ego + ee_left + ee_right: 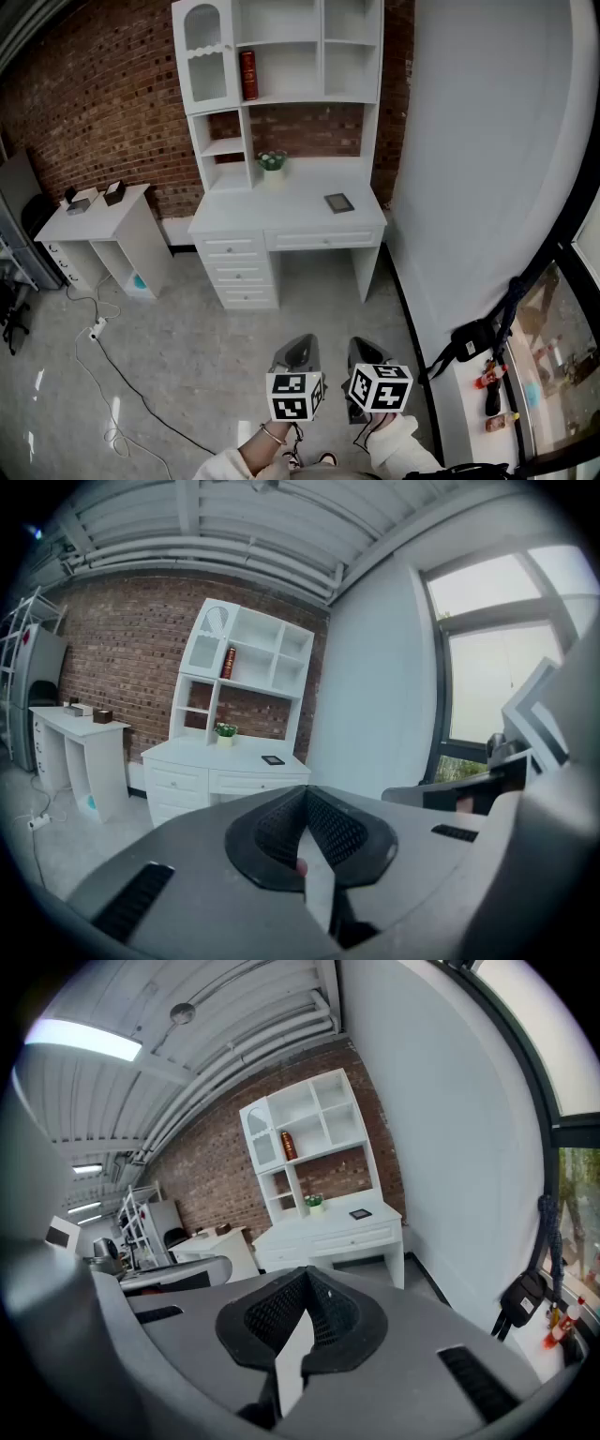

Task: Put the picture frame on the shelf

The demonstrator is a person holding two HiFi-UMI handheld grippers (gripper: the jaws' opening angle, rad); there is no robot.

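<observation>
The small dark picture frame (339,202) lies flat on the right part of the white desk (291,211); both gripper views show the frame (273,759) (360,1213) far off. Above the desk rises a white shelf unit (281,56) with open compartments. My left gripper (296,351) and right gripper (366,352) hang side by side low over the floor, well short of the desk. Each is shut with nothing between its jaws: the left gripper's (306,793) pads meet at the tip, and so do the right gripper's (305,1273).
A red book (248,75) stands in one shelf compartment and a potted plant (272,161) sits on the desk's back. A white side table (94,220) stands at left, with a cable (103,370) on the floor. A white wall and a cluttered window ledge (492,389) run along the right.
</observation>
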